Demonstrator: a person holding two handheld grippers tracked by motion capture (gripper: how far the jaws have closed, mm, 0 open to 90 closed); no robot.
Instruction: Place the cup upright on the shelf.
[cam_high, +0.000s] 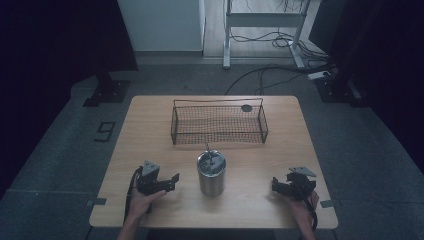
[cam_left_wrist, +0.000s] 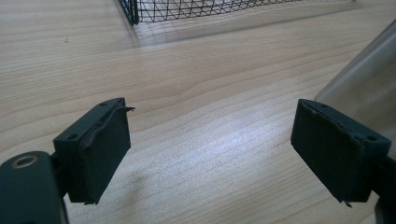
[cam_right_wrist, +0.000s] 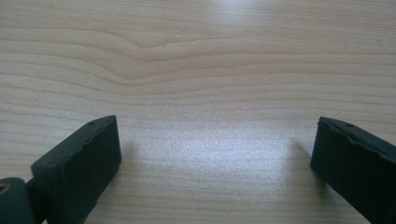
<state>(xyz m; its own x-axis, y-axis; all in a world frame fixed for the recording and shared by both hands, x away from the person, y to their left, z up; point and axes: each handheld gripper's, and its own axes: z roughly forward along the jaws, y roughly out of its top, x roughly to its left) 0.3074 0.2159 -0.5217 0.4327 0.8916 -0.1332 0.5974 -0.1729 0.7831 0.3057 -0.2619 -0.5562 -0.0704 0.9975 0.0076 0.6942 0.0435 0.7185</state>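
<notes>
High view: a metal cup is seen standing upright near the front middle of the desk, between the two hands and apart from both. It is a plain cylinder of dull silver steel, and something small and metallic, too small to be made out, lies in its open top. In the left gripper view its curved wall rises just behind one jaw.

The left hand-held gripper is held with its jaws spread wide over bare wood, nothing between them. The right hand-held gripper is likewise held wide, with only wood grain seen between its jaws.

The desk is of pale wood with rounded corners. A grey floor, dark curtains at both sides, a white wall and loose cables are seen around it.

One cup, one black wire basket behind it and two hand-held grippers are counted.
</notes>
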